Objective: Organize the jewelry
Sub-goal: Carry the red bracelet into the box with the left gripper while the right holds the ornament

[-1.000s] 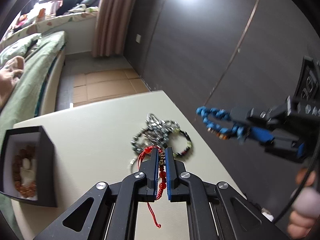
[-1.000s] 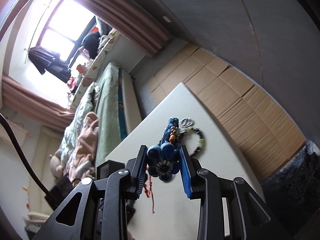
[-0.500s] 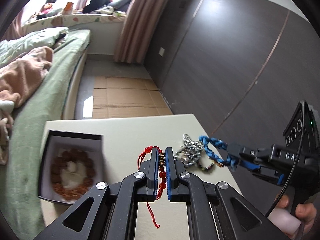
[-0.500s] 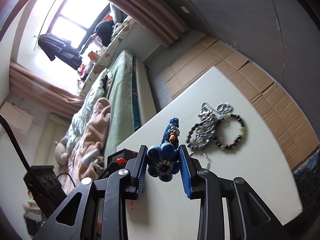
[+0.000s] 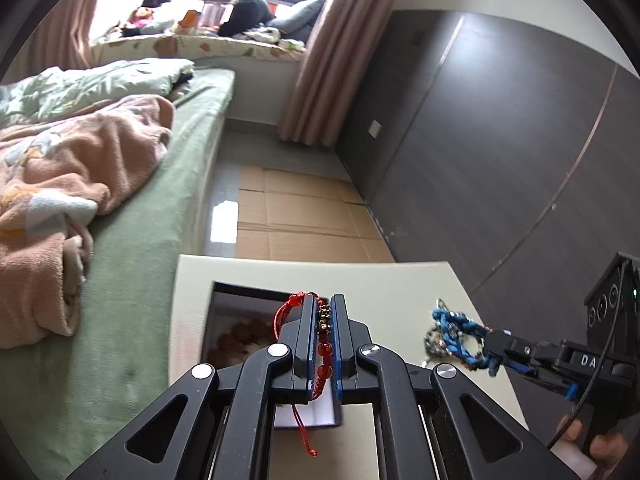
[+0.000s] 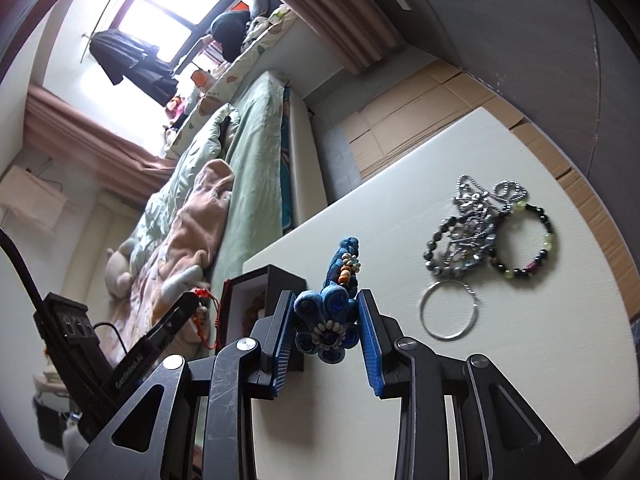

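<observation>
My left gripper (image 5: 323, 304) is shut on a red bead bracelet (image 5: 323, 354), its red cord hanging below, right over the black jewelry box (image 5: 240, 320) with a white lining and a brown bead bracelet inside. My right gripper (image 6: 325, 300) is shut on a blue braided bracelet (image 6: 326, 312) with a flower ornament; it also shows at the right of the left wrist view as the blue braided bracelet (image 5: 460, 334). The box (image 6: 276, 280) stands just behind it at the white table's (image 6: 520, 380) left edge. The left gripper (image 6: 188, 300) shows at lower left.
On the table's right lie a silver chain pile (image 6: 474, 216), a dark bead bracelet (image 6: 528, 240), a grey bead bracelet (image 6: 440, 252) and a thin metal hoop (image 6: 448, 316). A bed with green sheet (image 5: 132, 280) and pink blanket borders the table's left. Cardboard covers the floor (image 5: 296, 216).
Both grippers have swung left across the table with their bracelets. The box has come from the far left to under the left gripper. The jewelry pile has shifted right in both views.
</observation>
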`<act>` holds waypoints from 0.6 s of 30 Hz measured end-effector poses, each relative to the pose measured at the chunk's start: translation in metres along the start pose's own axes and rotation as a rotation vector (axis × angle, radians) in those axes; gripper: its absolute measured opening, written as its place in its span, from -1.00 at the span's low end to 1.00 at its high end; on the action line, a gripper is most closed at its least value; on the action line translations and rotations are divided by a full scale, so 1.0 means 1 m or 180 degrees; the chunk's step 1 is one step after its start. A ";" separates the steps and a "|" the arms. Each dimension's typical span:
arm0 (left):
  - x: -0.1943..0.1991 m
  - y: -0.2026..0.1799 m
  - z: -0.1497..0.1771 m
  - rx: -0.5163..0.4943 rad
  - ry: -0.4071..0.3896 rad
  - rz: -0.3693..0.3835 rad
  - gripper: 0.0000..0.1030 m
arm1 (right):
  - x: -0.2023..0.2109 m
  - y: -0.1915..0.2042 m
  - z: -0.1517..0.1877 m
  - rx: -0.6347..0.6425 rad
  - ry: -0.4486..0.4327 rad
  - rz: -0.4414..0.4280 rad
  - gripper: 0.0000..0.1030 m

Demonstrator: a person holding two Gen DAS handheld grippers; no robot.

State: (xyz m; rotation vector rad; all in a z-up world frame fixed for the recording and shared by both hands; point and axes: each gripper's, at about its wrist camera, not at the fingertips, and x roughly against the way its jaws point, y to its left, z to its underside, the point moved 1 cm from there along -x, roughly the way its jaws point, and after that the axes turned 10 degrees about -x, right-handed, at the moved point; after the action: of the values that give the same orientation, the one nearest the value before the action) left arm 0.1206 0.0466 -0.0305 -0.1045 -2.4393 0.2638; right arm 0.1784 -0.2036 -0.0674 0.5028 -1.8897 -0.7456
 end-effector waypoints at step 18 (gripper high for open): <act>0.010 0.040 -0.006 0.0319 0.0045 -0.0007 0.33 | -0.022 0.034 0.019 0.0222 0.0044 -0.0267 -0.37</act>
State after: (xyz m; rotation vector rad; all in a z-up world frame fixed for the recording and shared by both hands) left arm 0.1172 0.0881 -0.0286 -0.0592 -2.4071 0.3825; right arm 0.1701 -0.1601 -0.0645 0.6329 -1.8963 -0.7308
